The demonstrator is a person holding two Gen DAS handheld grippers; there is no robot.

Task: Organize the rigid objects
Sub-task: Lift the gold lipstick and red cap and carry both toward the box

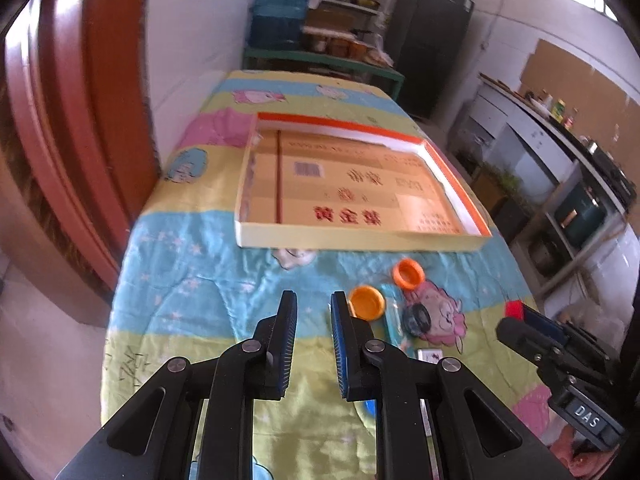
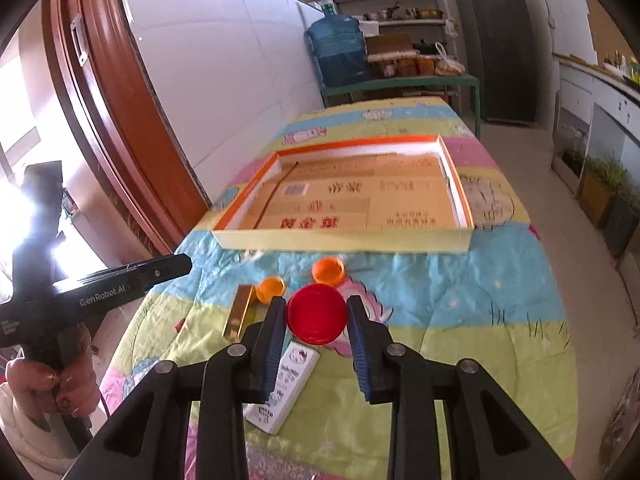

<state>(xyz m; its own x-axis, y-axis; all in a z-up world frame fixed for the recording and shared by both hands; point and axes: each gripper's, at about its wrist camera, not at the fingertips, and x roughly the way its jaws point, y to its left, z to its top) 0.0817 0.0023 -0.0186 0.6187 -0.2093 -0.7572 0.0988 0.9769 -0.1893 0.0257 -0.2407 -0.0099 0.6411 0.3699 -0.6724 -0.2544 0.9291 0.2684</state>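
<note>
My right gripper (image 2: pixel 317 314) is shut on a red round lid (image 2: pixel 316 314) and holds it above the quilt; its tip with the red lid (image 1: pixel 514 309) shows at the right of the left wrist view. My left gripper (image 1: pixel 314 312) is open and empty, just left of an orange lid (image 1: pixel 367 302). A second orange lid (image 1: pixel 408 273) lies further on; both show in the right wrist view (image 2: pixel 271 289) (image 2: pixel 328 270). A shallow orange-rimmed cardboard box (image 1: pixel 360 242) (image 2: pixel 340 240) lies beyond them, empty but for a thin stick.
A black round lid (image 1: pixel 416 320) and a clear packet lie right of the orange lids. A gold bar (image 2: pixel 239 312) and a white Hello Kitty case (image 2: pixel 286 386) lie near the right gripper. A red door frame (image 1: pixel 80 120) stands left; shelves and counters are beyond.
</note>
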